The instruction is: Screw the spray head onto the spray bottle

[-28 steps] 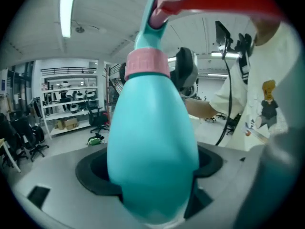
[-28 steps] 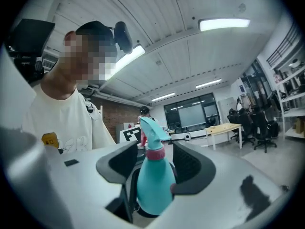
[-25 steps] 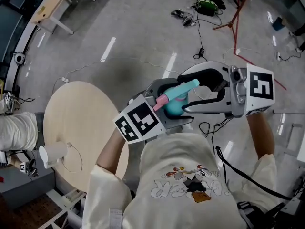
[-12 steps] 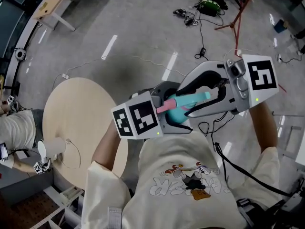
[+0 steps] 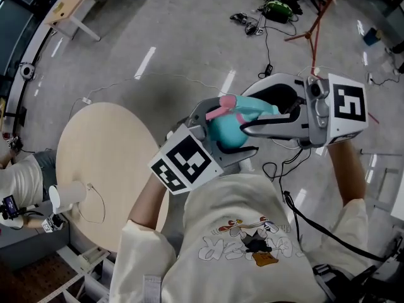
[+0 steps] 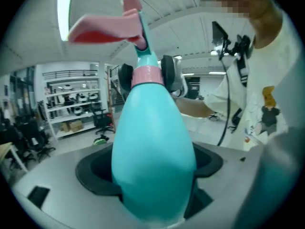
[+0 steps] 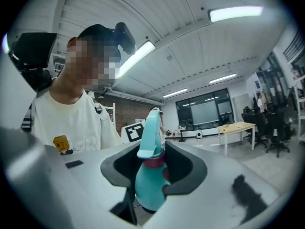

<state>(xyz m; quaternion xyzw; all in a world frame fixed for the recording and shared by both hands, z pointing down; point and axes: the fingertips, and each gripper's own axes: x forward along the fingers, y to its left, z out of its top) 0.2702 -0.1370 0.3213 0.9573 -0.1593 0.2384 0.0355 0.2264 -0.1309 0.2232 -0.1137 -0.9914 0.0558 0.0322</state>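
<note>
Left gripper point(image 5: 222, 134) clamps spray bottle point(image 6: 152, 147); right gripper point(image 5: 249, 112), jaws just closing, pinches spray head point(image 6: 119, 25); both beyond table point(image 5: 95, 144) edge

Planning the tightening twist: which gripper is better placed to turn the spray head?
Right, probably. The right gripper, whose jaws have just been closing, holds the spray head by its pink collar; the left gripper clamps the spray bottle, steadying it.

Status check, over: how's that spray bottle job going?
Left gripper clamped on spray bottle. Right gripper jaws just closing onto spray head collar. Head sits on bottle. Nothing in the way.
</note>
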